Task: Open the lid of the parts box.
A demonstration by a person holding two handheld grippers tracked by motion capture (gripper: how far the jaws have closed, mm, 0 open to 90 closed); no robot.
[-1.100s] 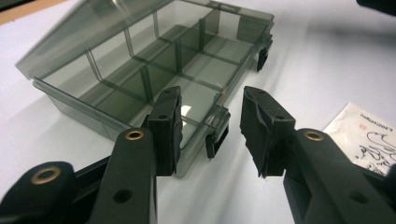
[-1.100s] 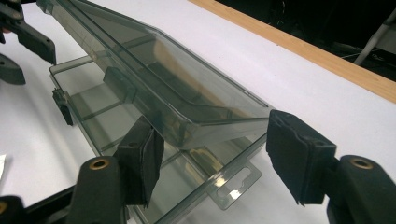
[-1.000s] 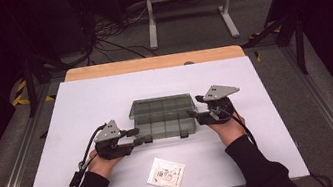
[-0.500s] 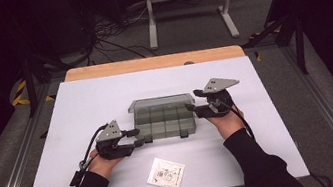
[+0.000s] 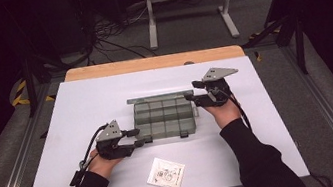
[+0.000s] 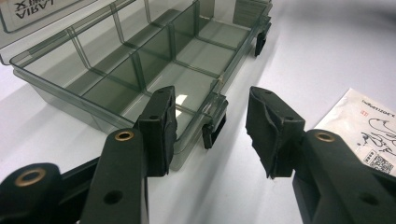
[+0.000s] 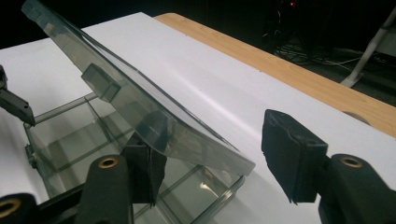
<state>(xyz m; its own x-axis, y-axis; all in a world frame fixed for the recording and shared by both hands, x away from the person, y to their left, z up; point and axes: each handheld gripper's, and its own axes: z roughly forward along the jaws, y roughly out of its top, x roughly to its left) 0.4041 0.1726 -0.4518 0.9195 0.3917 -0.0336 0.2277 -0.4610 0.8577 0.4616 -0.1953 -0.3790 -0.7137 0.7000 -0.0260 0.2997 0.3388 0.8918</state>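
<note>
In the left gripper view, the lid (image 6: 28,14) of the clear box is showing upside-down black letters at the top left corner, cut off by the edge, seeming to read "AIRAL". The white packet (image 6: 366,128) at the right edge is carrying small print too blurred to read, a line drawing and a square code; in the high view its printing is too small to read.

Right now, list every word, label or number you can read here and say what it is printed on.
"AIRAL", seen upside down and cut off by the frame edge: label on the lid of the clear compartment box.
Small sachet: a top line of print, red marks, a black sketch and a QR-like square, all too small or blurred to read.
Nothing else bears legible text.
</note>
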